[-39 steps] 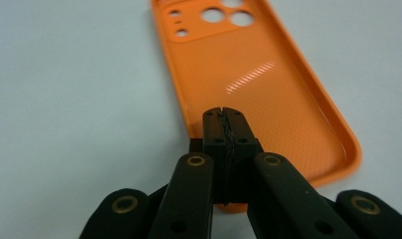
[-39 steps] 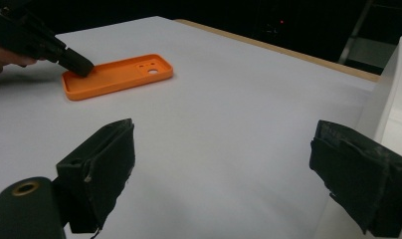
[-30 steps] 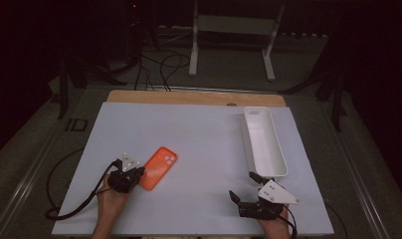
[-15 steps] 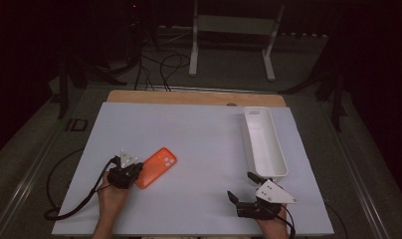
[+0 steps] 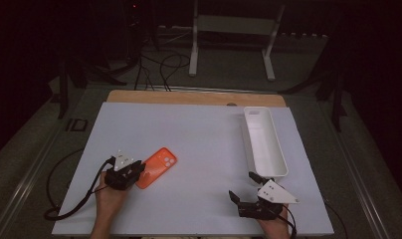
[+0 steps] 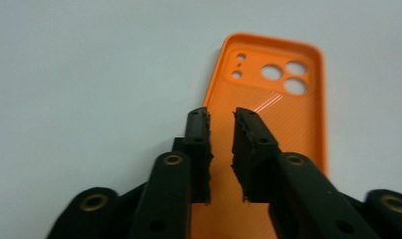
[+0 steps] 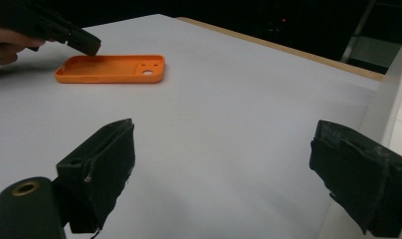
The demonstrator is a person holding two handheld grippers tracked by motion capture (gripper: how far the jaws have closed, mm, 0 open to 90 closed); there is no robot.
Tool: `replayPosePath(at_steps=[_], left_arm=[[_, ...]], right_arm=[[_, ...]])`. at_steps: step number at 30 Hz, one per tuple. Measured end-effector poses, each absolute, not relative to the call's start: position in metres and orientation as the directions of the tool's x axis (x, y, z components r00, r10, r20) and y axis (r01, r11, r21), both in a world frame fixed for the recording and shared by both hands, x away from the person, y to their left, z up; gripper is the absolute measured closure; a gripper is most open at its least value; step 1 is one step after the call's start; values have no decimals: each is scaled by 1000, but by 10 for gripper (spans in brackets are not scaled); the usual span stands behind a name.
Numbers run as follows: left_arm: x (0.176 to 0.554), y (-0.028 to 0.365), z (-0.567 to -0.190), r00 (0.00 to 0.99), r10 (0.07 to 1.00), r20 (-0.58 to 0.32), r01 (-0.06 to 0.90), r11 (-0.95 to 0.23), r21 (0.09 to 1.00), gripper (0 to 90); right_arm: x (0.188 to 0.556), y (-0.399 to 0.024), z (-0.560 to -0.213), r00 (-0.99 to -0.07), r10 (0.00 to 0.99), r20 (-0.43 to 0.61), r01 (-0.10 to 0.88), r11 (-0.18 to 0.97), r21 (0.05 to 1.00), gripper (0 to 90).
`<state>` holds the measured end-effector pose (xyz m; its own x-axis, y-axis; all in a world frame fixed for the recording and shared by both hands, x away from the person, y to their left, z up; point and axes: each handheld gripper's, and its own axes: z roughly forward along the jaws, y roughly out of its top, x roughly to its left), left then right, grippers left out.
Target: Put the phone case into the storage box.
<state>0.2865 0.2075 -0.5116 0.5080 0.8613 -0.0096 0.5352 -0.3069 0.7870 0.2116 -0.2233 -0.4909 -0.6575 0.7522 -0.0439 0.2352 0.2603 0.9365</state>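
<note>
I had the left gripper [image 5: 137, 171] over the orange phone case [image 5: 158, 167] at lower left of the high view, jaws just parting and clasping nothing; the lift remained undone, the right gripper [image 5: 243, 186] idling released.

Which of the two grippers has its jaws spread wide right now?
The right gripper, beside the white tray. The left gripper, over the orange phone case, shows a narrow gap.

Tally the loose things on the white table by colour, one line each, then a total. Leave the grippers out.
Orange: 1, the phone case, lying flat at the near left.
White: 1, the long tray, at the right side of the table.
Total: 2
</note>
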Motion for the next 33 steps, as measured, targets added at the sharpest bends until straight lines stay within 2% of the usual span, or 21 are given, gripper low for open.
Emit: replayPosePath(at_steps=[6, 11, 13, 14, 15, 18, 20, 21, 23, 25, 29, 33], left_arm=[[278, 216, -502, 500, 866, -15, 494, -271, 826, 634], [267, 223, -491, 533, 845, -34, 440, -243, 864, 545], [263, 226, -485, 545, 837, -45, 417, -225, 880, 437], [261, 229, -483, 549, 834, -61, 419, -211, 883, 437], [259, 232, -479, 561, 824, -81, 413, -194, 890, 387], [255, 235, -476, 565, 821, -75, 397, -191, 898, 326], [251, 236, -474, 569, 820, -68, 385, -193, 903, 326], [247, 236, -472, 562, 825, -59, 372, -189, 909, 255], [244, 238, -471, 560, 827, -55, 367, -188, 911, 220], [243, 238, -470, 554, 830, -57, 368, -183, 912, 141], [238, 240, -469, 555, 831, -41, 369, -202, 907, 42], [233, 243, -469, 557, 830, -35, 368, -209, 906, 10]], right_arm=[[212, -225, -491, -656, 753, -45, 233, 259, 937, 106], [212, -225, -491, -657, 752, -44, 232, 258, 938, 106], [211, -225, -490, -654, 755, -41, 236, 254, 938, 106], [211, -225, -490, -654, 755, -41, 236, 254, 938, 106], [212, -226, -490, -655, 755, -39, 235, 252, 939, 106], [212, -226, -490, -655, 755, -35, 236, 249, 939, 106], [212, -226, -490, -654, 755, -36, 236, 249, 939, 106], [212, -227, -490, -653, 757, -33, 238, 246, 940, 106], [212, -227, -490, -653, 757, -33, 238, 247, 940, 106], [212, -227, -490, -653, 756, -34, 237, 247, 940, 106], [213, -228, -490, -655, 755, -33, 235, 245, 941, 105], [213, -229, -489, -655, 755, -30, 233, 239, 942, 105]])
